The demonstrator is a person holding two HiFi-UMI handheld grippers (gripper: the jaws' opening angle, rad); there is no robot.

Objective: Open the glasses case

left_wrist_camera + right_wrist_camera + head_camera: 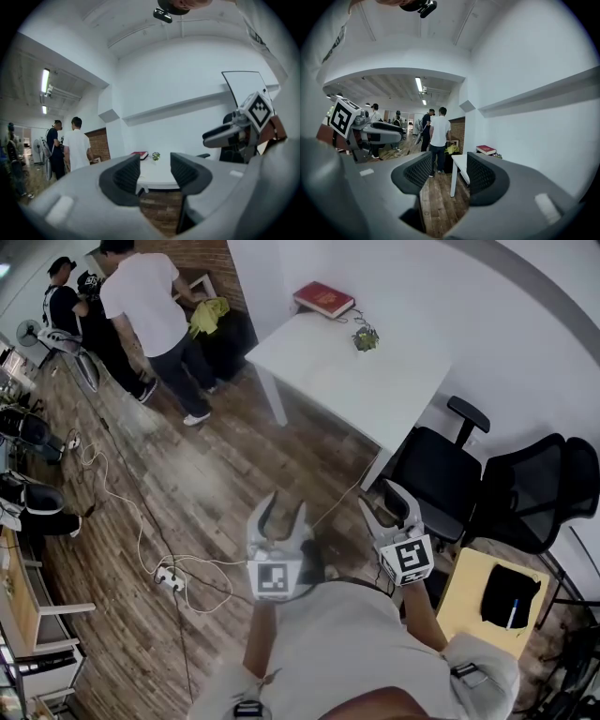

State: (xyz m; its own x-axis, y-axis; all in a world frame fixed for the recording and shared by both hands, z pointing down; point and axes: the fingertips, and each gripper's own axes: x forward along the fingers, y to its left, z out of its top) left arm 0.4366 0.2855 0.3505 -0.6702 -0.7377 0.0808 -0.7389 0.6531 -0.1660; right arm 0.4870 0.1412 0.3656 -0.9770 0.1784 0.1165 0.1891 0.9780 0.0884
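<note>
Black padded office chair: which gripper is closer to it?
Right. The right gripper is beside the black padded office chair; the left gripper is farther away, above the wooden floor.

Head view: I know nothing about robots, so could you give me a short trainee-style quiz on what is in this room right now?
1. True or false: the left gripper and the right gripper both have their jaws apart with nothing between them.
2. What lies at the far corner of the white table?
A. a red book
B. a laptop
C. a mug
3. Fill in: the office chairs beside the table are ____ in colour.

Key: 1 true; 2 A; 3 black.
</note>
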